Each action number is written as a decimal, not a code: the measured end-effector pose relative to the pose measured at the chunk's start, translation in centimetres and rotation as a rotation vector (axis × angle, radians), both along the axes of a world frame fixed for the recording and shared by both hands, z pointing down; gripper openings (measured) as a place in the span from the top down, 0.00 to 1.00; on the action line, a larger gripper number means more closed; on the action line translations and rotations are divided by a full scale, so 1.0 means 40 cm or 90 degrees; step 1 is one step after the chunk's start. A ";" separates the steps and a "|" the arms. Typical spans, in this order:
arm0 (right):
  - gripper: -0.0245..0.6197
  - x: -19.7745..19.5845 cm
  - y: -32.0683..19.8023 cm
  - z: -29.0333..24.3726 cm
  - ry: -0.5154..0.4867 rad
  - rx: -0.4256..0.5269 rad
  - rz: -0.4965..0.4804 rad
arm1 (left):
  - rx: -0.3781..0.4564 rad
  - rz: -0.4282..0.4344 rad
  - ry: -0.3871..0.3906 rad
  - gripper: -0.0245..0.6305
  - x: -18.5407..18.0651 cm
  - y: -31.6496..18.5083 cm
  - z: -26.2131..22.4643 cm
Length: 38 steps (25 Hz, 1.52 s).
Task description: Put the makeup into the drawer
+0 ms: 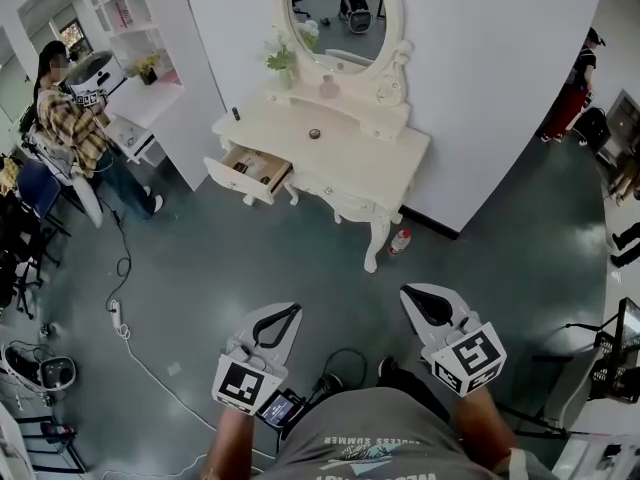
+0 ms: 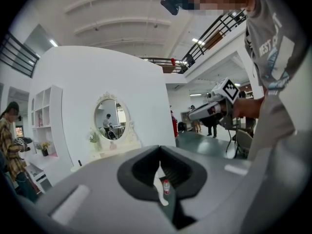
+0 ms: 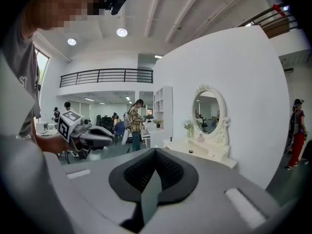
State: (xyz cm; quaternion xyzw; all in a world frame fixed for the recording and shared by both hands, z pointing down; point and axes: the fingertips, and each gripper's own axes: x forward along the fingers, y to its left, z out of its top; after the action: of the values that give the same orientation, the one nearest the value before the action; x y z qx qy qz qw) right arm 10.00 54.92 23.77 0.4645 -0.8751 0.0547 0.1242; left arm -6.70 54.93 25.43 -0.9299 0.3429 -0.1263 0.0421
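Cream-white carved dressing table [image 1: 360,146] stands at upper centre with its drawer [image 1: 238,181] open. At the bottom, the grey left gripper [image 1: 285,313] and the grey right gripper [image 1: 420,300] are both closed and empty.

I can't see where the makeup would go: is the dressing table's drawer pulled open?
Yes, the head view shows the drawer sticking out of the dressing table at its left front, its inside showing.

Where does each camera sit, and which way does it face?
Head view: on the person's head, steeply down at the dressing table; shows shirt, left claw, right claw.
Left gripper view: on the left claw, along its shut jaws toward the table; right claw at right.
Right gripper view: on the right claw, likewise; left claw at left.
Shared: all show the oval mirror.
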 end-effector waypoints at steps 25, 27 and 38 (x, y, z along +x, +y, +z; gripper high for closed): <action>0.96 0.163 -0.562 0.047 -0.039 -0.007 -0.118 | -0.033 -0.133 -0.035 0.96 0.175 -0.420 0.038; 0.96 0.183 -0.604 0.051 -0.045 -0.008 -0.133 | -0.033 -0.148 -0.039 0.96 0.199 -0.456 0.036; 0.96 0.265 -0.743 0.111 -0.065 -0.033 -0.164 | -0.033 -0.171 -0.061 0.96 0.296 -0.581 0.040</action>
State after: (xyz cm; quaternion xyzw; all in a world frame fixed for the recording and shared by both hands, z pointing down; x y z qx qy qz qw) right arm 20.60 25.21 28.20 0.3413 -0.9311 0.0843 0.0971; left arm 5.14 31.68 27.03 -0.8695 0.4581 -0.1841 0.0171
